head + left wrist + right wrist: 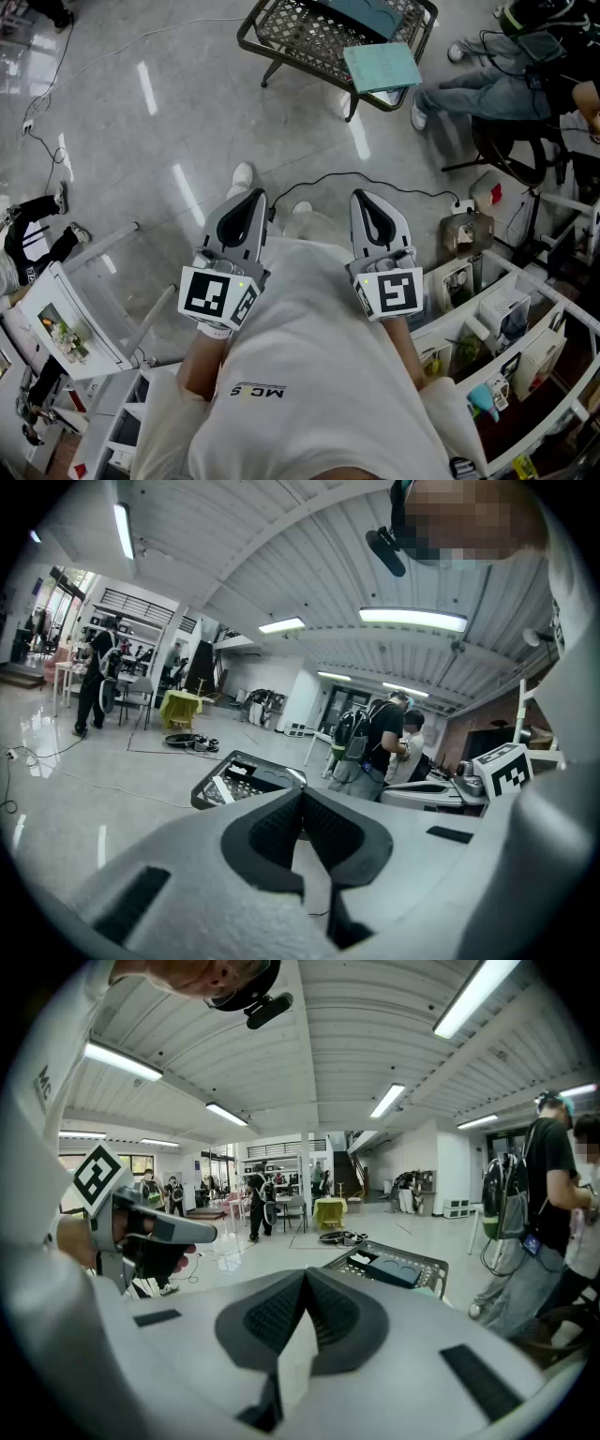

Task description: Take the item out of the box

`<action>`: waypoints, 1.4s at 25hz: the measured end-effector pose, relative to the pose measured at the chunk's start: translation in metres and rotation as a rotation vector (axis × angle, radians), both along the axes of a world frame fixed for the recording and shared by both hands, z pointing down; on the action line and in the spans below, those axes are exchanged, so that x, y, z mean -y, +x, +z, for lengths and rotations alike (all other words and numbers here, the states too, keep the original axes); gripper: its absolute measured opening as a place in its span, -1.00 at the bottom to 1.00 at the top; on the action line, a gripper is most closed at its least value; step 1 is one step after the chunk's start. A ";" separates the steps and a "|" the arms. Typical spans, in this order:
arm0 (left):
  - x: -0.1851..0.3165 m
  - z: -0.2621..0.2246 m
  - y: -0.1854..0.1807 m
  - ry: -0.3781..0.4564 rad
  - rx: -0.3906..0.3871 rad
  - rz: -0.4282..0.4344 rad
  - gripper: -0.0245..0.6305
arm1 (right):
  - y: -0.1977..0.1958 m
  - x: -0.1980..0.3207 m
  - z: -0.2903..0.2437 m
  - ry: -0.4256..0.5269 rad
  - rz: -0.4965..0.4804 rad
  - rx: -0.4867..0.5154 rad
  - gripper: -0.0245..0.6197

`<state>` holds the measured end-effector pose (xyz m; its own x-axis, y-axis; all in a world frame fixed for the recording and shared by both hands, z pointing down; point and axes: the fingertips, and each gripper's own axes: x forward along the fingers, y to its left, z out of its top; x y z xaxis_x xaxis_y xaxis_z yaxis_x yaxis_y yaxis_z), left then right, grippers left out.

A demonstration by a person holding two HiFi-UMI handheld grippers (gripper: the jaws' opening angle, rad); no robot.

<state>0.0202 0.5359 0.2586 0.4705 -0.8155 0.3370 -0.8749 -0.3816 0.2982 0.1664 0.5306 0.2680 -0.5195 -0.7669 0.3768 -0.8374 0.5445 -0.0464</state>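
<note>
Both of mine are empty right now. The left hand-held gripper [249, 195] is clenched tight, pads pressed together with nothing between them, as its own view shows [302, 795]. Same for the right hand-held gripper [367, 195]: jaws fully together on nothing [305, 1275]. I'm holding the pair side by side against my white shirt [309, 356], tips pointing away from me over the shiny grey floor [141, 141].

The box is the wire mesh basket [300, 36] on the floor ahead of me, well apart from both grippers. A dark teal item [367, 13] lies inside it, and a paler teal flat piece [382, 66] rests on the near corner, hanging over the rim. The right gripper view shows the same basket [427, 1262] with the dark item [398, 1270] in it, and the left gripper view catches it too [239, 778].

A black cable [375, 180] snakes across the floor just past my jaw tips, and white shelving [506, 319] stands on my right.
</note>
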 end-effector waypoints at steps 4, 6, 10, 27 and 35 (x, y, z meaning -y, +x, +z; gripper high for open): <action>-0.014 -0.011 0.017 0.041 0.015 0.028 -0.85 | -0.004 -0.015 -0.005 0.013 -0.016 0.028 -0.88; -0.021 -0.015 0.012 0.051 0.026 0.036 -0.85 | -0.013 -0.022 -0.006 0.012 -0.014 0.031 -0.88; -0.039 -0.022 -0.022 0.068 0.048 0.037 -0.85 | -0.043 -0.038 -0.009 0.015 -0.017 0.025 -0.88; -0.041 -0.026 -0.180 0.104 -0.002 0.007 -0.85 | -0.178 -0.034 -0.025 0.054 0.022 0.044 -0.88; 0.029 -0.013 -0.180 0.088 -0.018 0.034 -0.85 | -0.173 0.039 -0.014 0.056 0.080 0.041 -0.88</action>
<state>-0.1601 0.5071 0.2458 0.5038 -0.8249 0.2565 -0.8558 -0.4364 0.2777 -0.0067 0.4911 0.2536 -0.4699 -0.8259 0.3115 -0.8763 0.4788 -0.0526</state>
